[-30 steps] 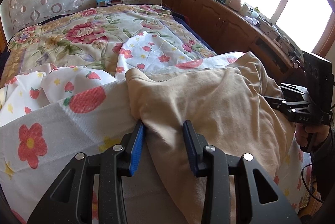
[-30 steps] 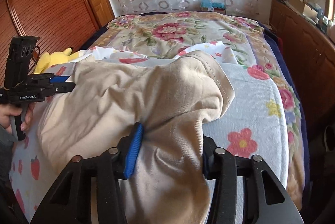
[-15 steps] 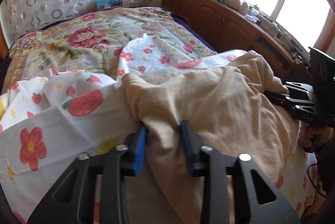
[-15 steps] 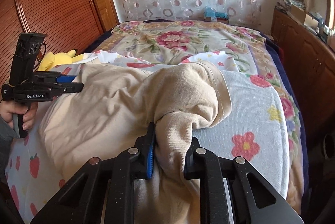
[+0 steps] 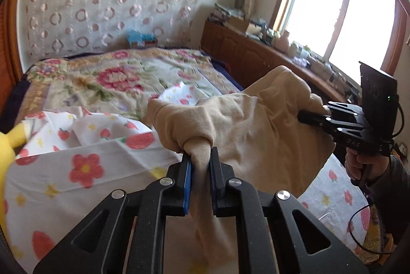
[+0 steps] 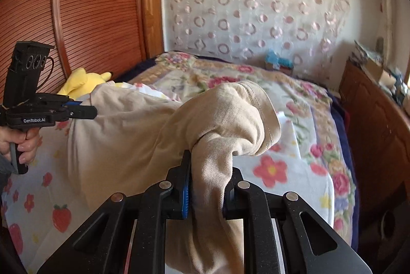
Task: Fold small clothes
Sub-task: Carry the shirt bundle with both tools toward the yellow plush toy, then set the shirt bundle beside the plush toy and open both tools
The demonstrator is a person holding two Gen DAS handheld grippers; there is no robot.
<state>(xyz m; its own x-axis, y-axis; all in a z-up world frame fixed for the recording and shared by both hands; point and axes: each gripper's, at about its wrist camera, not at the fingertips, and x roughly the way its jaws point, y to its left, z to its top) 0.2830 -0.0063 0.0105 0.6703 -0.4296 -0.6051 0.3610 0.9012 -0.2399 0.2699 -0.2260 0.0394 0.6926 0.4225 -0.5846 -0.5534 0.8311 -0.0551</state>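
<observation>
Left wrist view: your left gripper (image 5: 200,181) has a bunched fold of the beige garment (image 5: 256,125) between its blue pads, jaws narrow and closing on the cloth. Right gripper (image 5: 301,116) grips the garment's far end, held by your hand (image 5: 358,164). Right wrist view: right gripper (image 6: 207,187) pinches another bunch of the garment (image 6: 143,135), jaws narrow. Garment hangs stretched between both grippers above the bed (image 6: 302,105), over a strawberry-print sheet (image 5: 77,171). Yellow plush toy (image 6: 82,82) sits by the wooden wardrobe (image 6: 89,12).
</observation>
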